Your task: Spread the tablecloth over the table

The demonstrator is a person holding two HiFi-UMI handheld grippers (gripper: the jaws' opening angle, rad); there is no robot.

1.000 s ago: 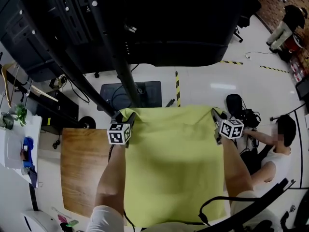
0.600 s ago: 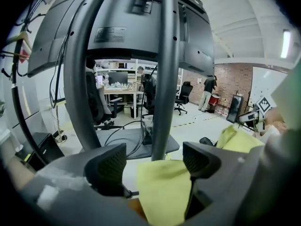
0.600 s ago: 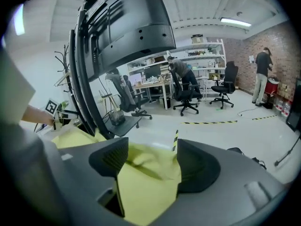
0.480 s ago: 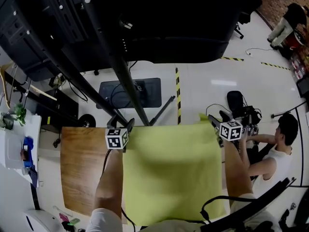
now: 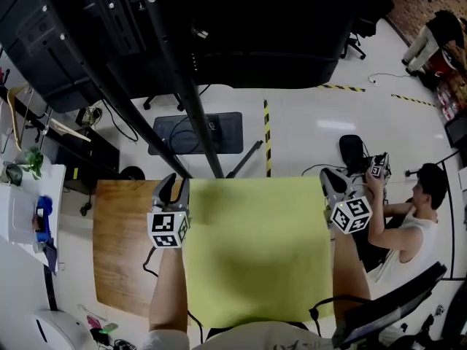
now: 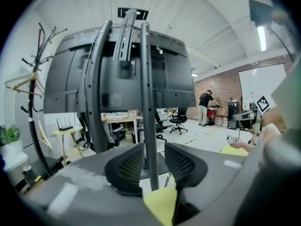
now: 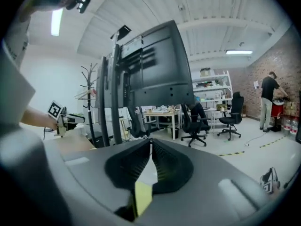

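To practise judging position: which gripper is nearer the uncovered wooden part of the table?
Left. The left gripper is at the bare wood's edge, beside the yellow tablecloth; the right gripper is at the cloth's opposite side.

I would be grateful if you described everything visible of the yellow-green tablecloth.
The tablecloth is a plain yellow-green sheet, seemingly thin fabric, stretched smooth and nearly square across the right part of the wooden table, whose left strip is bare. Its far corners sit at the two grippers, whose jaws have just been closing: the right gripper pinches one corner, while the left gripper has jaws apart with the other corner low between them.
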